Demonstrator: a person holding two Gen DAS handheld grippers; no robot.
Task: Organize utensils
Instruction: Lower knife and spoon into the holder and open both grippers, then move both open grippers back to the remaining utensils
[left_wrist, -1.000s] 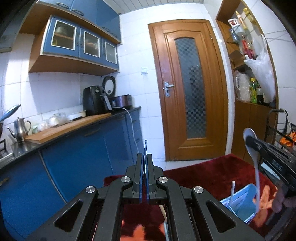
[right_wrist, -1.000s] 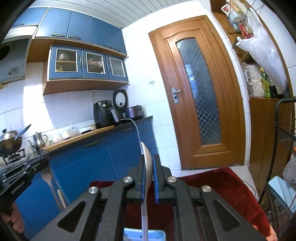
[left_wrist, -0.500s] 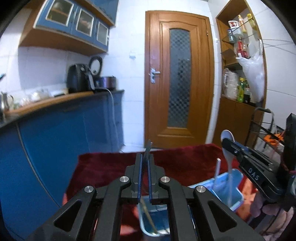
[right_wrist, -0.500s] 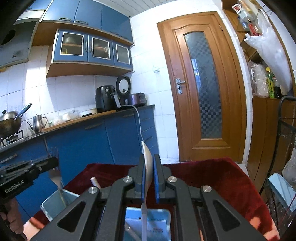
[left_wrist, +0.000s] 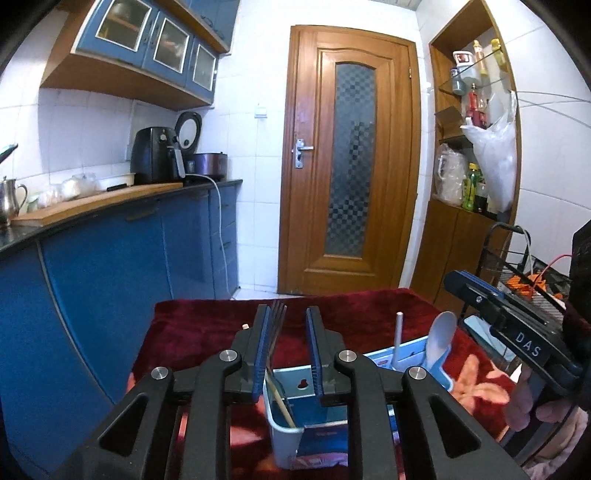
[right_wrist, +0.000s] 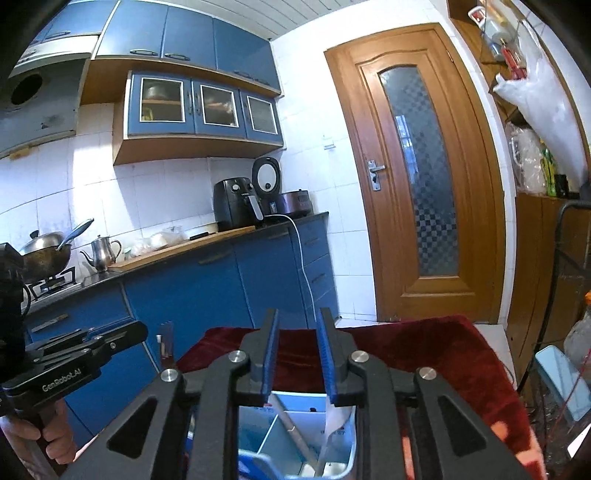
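Both my hand-held grippers are opening, the left hand-held gripper releasing the fork over the near blue caddy, the right hand-held gripper leaving the white spoon inside, so both look nearly stowed.

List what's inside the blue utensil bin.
In the bin: a white spoon, a white stick, a wooden chopstick and a fork. The tools hide the bin's floor.

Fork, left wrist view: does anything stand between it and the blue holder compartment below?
Nothing visible does. The fork leans on one pad of the left gripper, whose jaws are opening, directly above an open compartment of the holder.
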